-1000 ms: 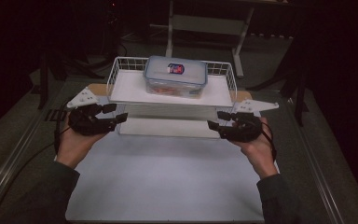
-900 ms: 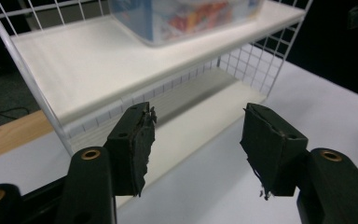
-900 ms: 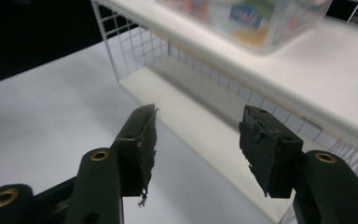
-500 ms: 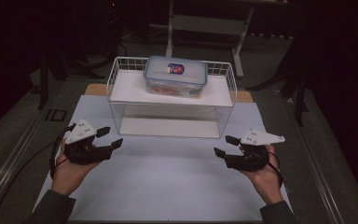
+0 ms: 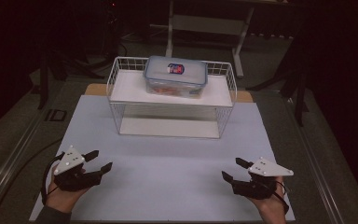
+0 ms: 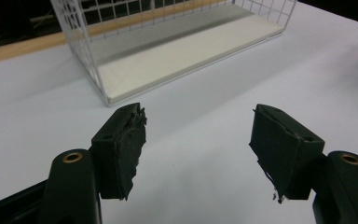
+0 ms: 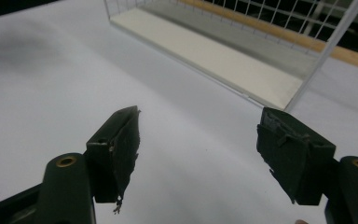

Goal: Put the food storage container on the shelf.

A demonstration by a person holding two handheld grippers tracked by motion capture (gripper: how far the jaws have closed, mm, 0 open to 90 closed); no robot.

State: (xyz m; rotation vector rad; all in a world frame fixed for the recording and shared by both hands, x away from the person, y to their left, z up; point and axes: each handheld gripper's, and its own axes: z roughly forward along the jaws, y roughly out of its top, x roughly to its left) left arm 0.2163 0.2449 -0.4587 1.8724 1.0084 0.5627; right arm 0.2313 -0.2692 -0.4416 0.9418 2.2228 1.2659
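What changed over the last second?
Both hands pulled back from the wire rack toward the table's near edge: left gripper to the near left, right gripper to the near right. Jaws open, empty. Rack and lidded container on top unmoved.

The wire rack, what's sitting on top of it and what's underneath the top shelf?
On the wire rack's top shelf sits a lidded clear plastic container with a small label on its lid; its reddish contents are blurred. Underneath, the lower shelf looks bare.
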